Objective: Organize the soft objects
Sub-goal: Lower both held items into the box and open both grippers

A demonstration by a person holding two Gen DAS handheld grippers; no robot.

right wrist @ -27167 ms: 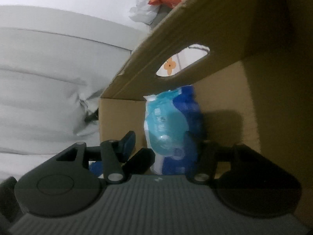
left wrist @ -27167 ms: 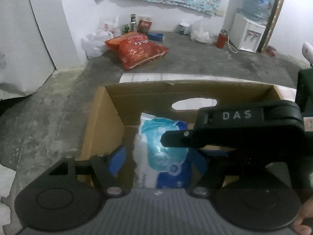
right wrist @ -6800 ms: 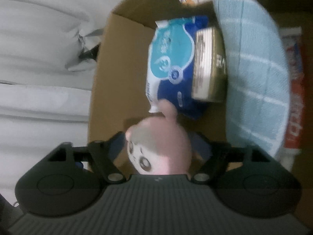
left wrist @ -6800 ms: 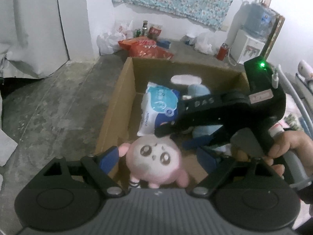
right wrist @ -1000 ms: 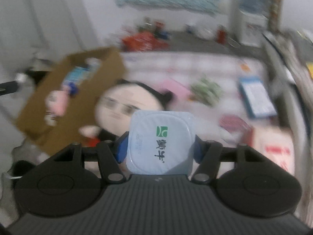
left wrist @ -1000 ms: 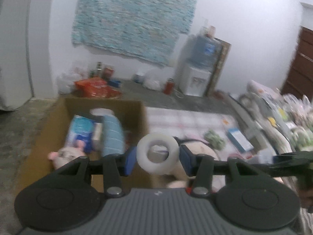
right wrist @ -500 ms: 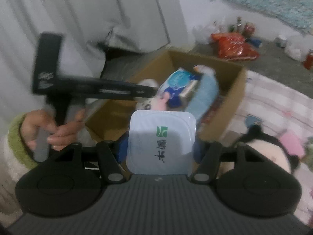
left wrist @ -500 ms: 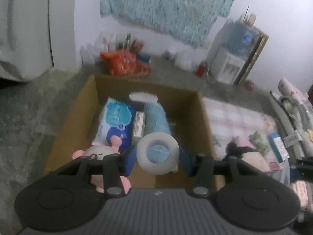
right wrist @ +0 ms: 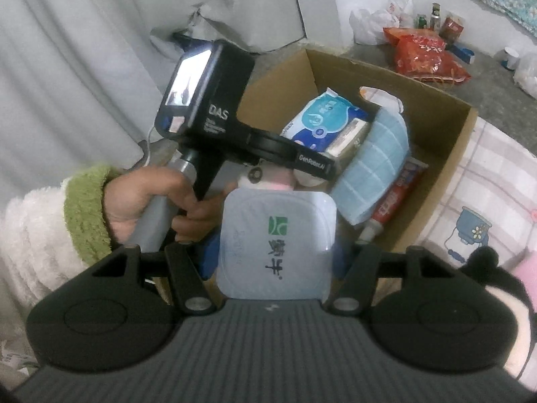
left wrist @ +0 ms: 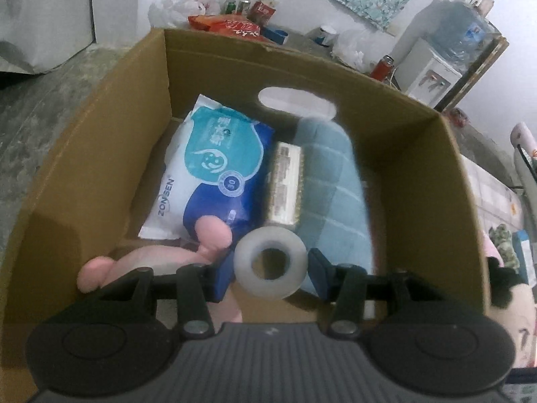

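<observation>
My left gripper (left wrist: 271, 270) is shut on a white tape roll (left wrist: 270, 262) and holds it low inside the cardboard box (left wrist: 100, 127), above a pink plush (left wrist: 157, 262). The box also holds a blue wipes pack (left wrist: 214, 171), a gold packet (left wrist: 285, 184) and a light blue folded towel (left wrist: 332, 194). My right gripper (right wrist: 275, 258) is shut on a square white container with a green logo (right wrist: 277, 245), held just outside the box's near edge (right wrist: 466, 134). The left gripper's body (right wrist: 214, 100) shows over the box in the right wrist view.
A black-haired plush doll (left wrist: 510, 309) lies right of the box on a checked mat (right wrist: 496, 181). A toothpaste tube (right wrist: 396, 198) leans in the box. Red snack bags (right wrist: 426, 57), bottles and plastic bags sit by the far wall, a water dispenser (left wrist: 433, 74) far right, grey curtains (right wrist: 67, 67) left.
My left gripper has dropped with the tape roll down into the box. My right gripper has moved closer to the box with the white container.
</observation>
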